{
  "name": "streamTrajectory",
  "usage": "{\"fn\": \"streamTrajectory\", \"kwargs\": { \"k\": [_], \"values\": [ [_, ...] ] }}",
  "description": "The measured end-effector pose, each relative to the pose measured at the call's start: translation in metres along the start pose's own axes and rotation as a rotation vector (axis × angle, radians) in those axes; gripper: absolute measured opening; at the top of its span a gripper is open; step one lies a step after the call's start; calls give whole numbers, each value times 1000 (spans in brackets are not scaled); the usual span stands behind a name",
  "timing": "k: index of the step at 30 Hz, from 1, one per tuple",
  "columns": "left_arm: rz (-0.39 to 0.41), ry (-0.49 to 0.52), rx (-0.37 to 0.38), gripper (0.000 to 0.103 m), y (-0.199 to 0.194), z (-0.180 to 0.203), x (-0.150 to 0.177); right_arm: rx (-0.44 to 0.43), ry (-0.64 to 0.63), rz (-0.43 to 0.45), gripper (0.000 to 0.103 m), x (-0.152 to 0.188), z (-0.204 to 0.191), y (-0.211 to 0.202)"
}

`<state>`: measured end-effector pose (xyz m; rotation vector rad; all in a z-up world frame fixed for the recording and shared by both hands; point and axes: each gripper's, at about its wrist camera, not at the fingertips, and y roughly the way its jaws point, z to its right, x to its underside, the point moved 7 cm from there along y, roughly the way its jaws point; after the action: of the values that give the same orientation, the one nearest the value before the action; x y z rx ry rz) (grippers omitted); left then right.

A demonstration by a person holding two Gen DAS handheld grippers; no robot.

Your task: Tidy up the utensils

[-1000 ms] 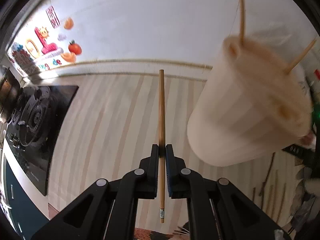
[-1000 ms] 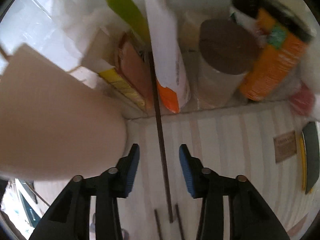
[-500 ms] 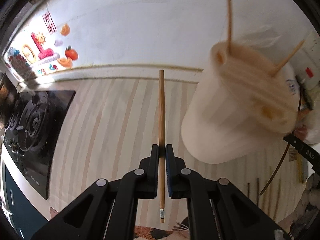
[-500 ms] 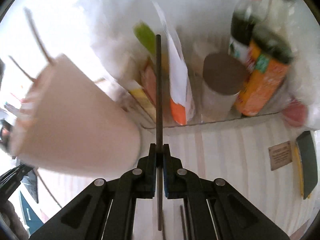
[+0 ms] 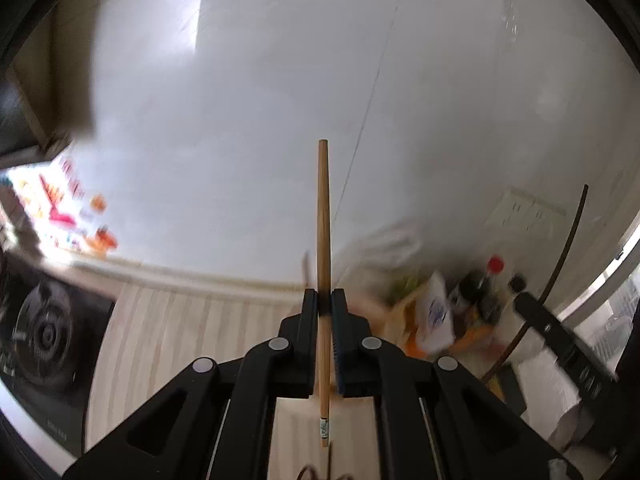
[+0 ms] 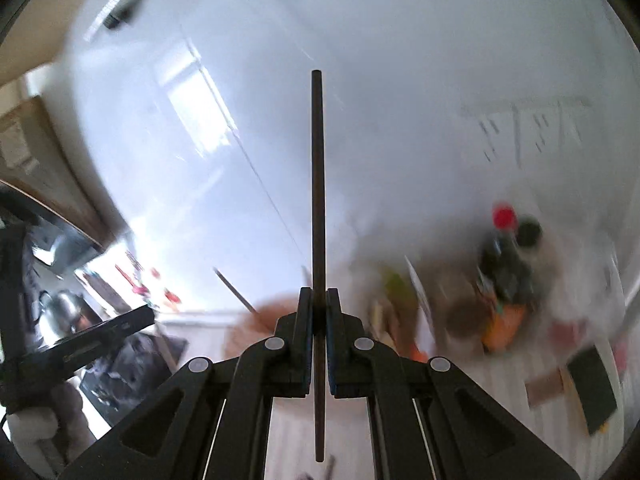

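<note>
The light wooden chopstick [image 5: 323, 240] sits clenched between the jaws of the left hand-held gripper [image 5: 325, 312], its long axis running straight ahead along the fingers, most of its length sticking out in front and a short labelled tail behind. The dark chopstick [image 6: 318, 208] is grasped the same way by the right hand-held gripper [image 6: 318, 320], pointing forward and upward toward the white wall [image 6: 360, 80]. Both sticks are raised well off the striped table [image 5: 180, 320].

The coming move, as I judge it, turns on the holder: each stick must be tipped end-down into it. Only the right view shows a blurred brownish shape [image 6: 260, 316] just left of its jaws and low in the picture, with a thin stick [image 6: 234, 290] poking from it; this may be the holder, though blur leaves that unsure. If so, it lies below and between the two grippers, and I cannot tell which is nearer.

The left view alone shows the stove [image 5: 44, 332] at far left. Both views show the bottles [image 5: 486, 292], bags and cartons at right, blurred.
</note>
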<state>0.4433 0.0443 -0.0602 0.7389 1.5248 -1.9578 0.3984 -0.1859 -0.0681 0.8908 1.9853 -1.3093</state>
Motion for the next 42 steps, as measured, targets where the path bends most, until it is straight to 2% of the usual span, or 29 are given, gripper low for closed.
{"fn": "streamTrajectory", "kwargs": {
  "k": [2, 7, 11, 16, 22, 27, 34, 42],
  "values": [
    [20, 6, 16, 4, 13, 6, -20, -11, -20, 47, 6, -18, -17, 7],
    [9, 2, 38, 4, 56, 5, -45, -18, -22, 89, 6, -41, -45, 35],
    [1, 6, 38, 4, 89, -1, -51, -6, -19, 121, 6, -43, -42, 64],
    [-8, -23, 53, 4, 111, -10, -57, 7, -6, 147, 6, -42, -41, 83],
    [18, -10, 69, 4, 109, -7, -69, 11, 0, 157, 6, -46, -39, 96],
    [-7, 22, 68, 4, 113, 3, -59, 13, -12, 138, 6, -41, -49, 114],
    [19, 32, 45, 4, 114, 2, -60, 6, -25, 113, 6, -28, -54, 126],
    [30, 31, 75, 4, 117, 9, -60, 5, -9, 112, 6, -19, -56, 137]
  ]
}}
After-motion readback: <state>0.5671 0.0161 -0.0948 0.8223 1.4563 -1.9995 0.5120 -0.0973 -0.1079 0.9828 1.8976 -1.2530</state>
